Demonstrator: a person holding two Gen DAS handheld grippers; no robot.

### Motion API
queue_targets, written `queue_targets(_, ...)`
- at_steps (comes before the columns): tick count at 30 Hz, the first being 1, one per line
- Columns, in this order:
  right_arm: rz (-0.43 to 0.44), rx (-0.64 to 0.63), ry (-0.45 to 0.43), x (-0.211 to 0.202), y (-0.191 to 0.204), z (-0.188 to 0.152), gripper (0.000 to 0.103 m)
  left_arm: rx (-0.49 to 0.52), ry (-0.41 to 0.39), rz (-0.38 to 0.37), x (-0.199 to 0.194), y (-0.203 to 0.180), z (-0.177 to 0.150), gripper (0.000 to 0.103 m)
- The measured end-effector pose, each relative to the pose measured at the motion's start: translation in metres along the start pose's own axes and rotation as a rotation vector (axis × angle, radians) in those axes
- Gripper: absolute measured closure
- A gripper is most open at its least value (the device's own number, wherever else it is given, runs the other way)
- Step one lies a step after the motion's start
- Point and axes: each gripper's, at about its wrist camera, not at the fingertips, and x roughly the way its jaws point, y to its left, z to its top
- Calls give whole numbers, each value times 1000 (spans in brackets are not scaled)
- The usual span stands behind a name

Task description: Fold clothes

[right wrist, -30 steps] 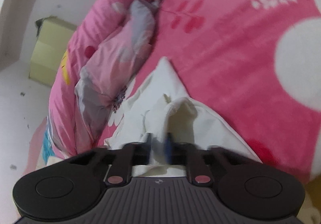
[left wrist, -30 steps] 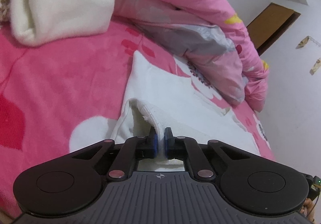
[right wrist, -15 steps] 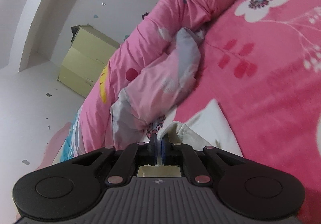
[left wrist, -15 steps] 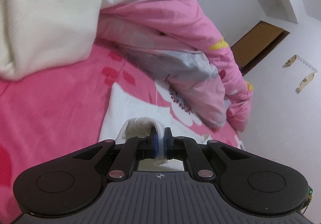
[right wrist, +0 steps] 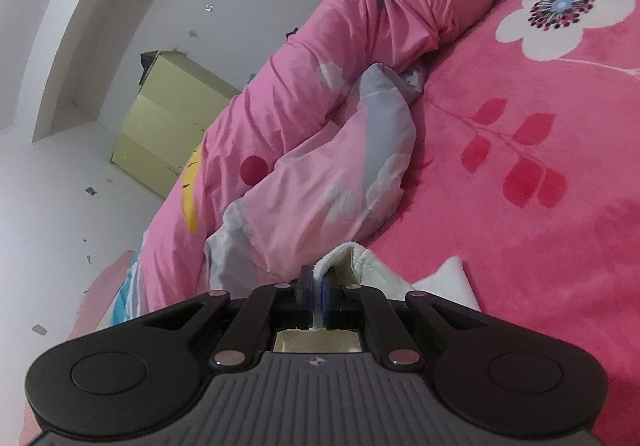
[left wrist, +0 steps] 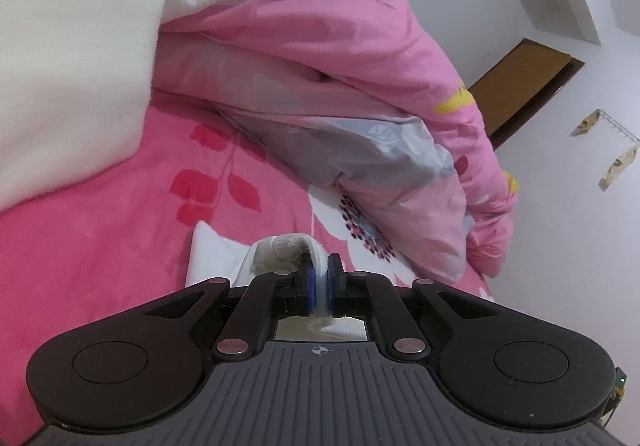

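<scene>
My bed is covered with a plush hot-pink blanket (right wrist: pixel 520 246) printed with red leaf sprigs and big white flowers. Directly on it, at my 12 o'clock, lies a rumpled pink-and-grey floral cotton quilt (left wrist: pixel 340 86), bunched in a long roll along the bed's far edge (right wrist: pixel 320 134). At my 10 o'clock in the left wrist view a thick cream fleece blanket (left wrist: pixel 72 46) rests on the pink cover. A white cotton garment (left wrist: pixel 212 254) lies partly on the cover at 6 o'clock (right wrist: pixel 452 278).
</scene>
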Motion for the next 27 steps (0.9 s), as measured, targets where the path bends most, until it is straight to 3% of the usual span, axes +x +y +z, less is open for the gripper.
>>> queue_targets(8,-45,60,39,47,-32,6,99,-34,63,33,40,25,4,98)
queue_targets(14,13,307,102,75,-84,8,96,-327,119,-109,57,75,13,95)
queue_targets(17,23,378,94,80,-100,5,89,-393,126,-157,61,85,12,93)
queue_targets(19,47,426,65,78,-109,4,70,-440,117,-194,62,90,11,87)
queue_targets(21,94,485,17,72,-118,3,59,-523,88,-243,59,98,11,65)
queue_targets(24,103,508,-42,60,-121,7,58,-575,24,-273,51,104,14,60)
queue_targets(27,80,474,-84,45,-114,11,58,-530,-8,-227,43,101,19,57)
